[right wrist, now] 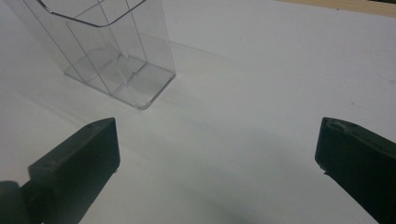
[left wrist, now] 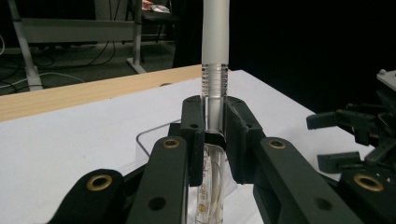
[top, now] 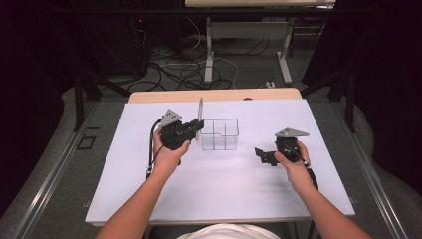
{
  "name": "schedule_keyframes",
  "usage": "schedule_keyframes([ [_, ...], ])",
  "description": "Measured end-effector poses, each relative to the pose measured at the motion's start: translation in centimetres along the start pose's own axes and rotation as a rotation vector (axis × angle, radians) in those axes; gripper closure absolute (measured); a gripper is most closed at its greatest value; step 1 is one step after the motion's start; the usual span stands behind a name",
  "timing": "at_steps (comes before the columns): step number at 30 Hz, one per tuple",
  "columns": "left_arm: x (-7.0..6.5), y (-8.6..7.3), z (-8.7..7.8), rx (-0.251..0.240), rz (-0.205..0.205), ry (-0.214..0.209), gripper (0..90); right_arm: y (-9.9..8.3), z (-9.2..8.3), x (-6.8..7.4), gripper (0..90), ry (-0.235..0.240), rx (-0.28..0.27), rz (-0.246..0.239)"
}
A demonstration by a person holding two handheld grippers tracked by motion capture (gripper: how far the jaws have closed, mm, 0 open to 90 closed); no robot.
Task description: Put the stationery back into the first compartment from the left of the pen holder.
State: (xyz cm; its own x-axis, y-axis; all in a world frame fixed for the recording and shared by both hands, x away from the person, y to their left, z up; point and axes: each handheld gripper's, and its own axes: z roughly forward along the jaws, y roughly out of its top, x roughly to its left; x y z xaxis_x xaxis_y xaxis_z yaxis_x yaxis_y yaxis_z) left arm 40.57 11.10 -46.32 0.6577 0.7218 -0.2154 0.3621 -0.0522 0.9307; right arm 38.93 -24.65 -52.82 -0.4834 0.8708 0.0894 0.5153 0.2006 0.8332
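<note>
A clear plastic organizer box (top: 219, 134) with inner dividers stands on the white table sheet (top: 219, 189). My left gripper (top: 199, 128) is shut on a slim upright tube (top: 200, 112) with a frosted white upper part (left wrist: 215, 32) and a clear lower body (left wrist: 211, 186); it sits at the box's left edge. My right gripper (top: 260, 154) stands open to the right of the box, jaws wide apart (right wrist: 217, 154), nothing between them. The box (right wrist: 109, 51) lies ahead and to the left in the right gripper view.
A wooden strip (top: 214, 94) runs along the table's far edge. Beyond it are the floor with cables (top: 184, 69) and the legs of another desk (top: 209, 50). The person's forearms come in from the bottom.
</note>
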Motion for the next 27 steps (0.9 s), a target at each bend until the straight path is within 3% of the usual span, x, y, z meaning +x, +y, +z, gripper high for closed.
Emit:
schedule_keyframes([
  [9, 0.2, 0.9, 2.0, -0.027, 0.000, 0.030, 79.1, -0.1, 0.1, 0.0, 0.0, 0.013, 0.011, -0.001],
  [27, 1.0, 0.7, 4.7, -0.001, -0.019, 0.069, 79.1, -0.3, 0.4, 0.0, 1.0, 0.029, 0.026, -0.004],
])
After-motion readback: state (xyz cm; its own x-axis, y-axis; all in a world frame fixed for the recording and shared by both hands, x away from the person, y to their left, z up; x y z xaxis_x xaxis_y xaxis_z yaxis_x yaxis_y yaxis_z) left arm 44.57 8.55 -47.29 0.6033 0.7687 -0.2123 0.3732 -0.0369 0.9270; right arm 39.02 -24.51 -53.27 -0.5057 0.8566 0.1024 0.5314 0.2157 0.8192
